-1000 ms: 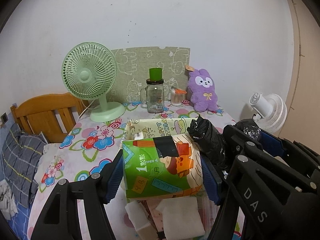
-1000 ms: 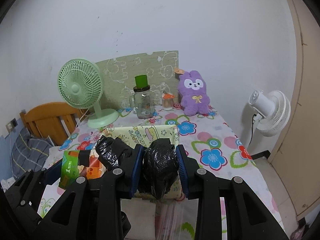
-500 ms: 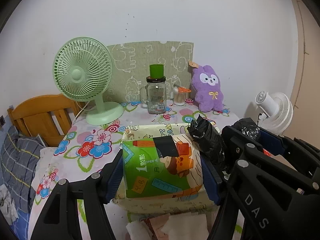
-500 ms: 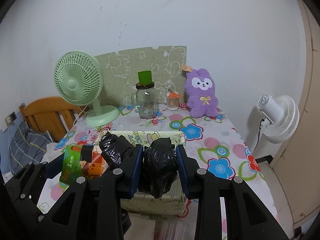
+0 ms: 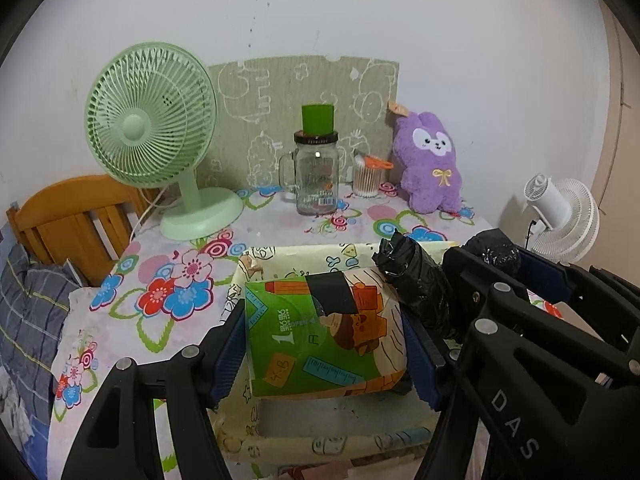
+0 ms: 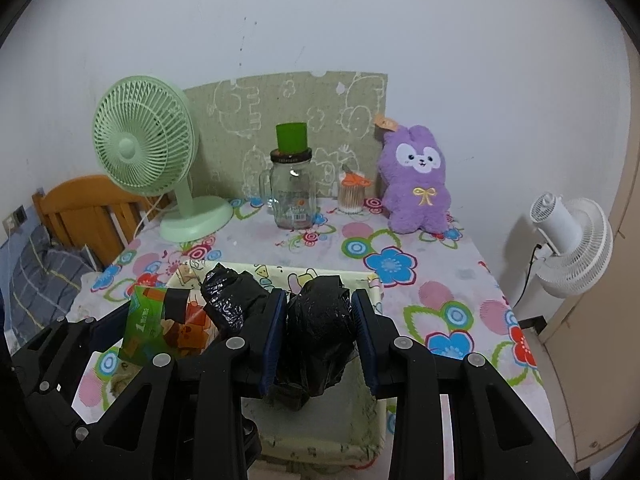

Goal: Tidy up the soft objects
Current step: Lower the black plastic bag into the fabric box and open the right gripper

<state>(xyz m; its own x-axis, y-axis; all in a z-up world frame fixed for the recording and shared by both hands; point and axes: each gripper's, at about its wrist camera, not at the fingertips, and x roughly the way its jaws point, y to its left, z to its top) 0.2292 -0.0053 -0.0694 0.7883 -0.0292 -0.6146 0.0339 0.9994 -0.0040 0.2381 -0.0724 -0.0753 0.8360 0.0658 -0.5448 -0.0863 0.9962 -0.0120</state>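
Observation:
My left gripper (image 5: 324,344) is shut on a green and orange tissue pack (image 5: 320,332), held over a pale yellow cartoon-print box (image 5: 280,264). My right gripper (image 6: 318,336) is shut on a black plastic bag bundle (image 6: 320,328) above the same box (image 6: 276,270). A second black bag lump (image 6: 232,300) sticks up between the two grippers and shows in the left wrist view as a black bag lump (image 5: 416,284). A purple plush rabbit (image 6: 416,180) sits upright at the back right of the table.
On the flowered tablecloth (image 6: 440,280) stand a green desk fan (image 6: 144,144), a glass jar mug with a green cap (image 6: 292,192) and a cotton swab pot (image 6: 352,196). A wooden chair (image 6: 84,208) is at the left, a white fan (image 6: 568,240) at the right.
Both grippers have moved forward over the table with their loads; the yellow box now lies under them, and the white tissues at the near edge have dropped out of view.

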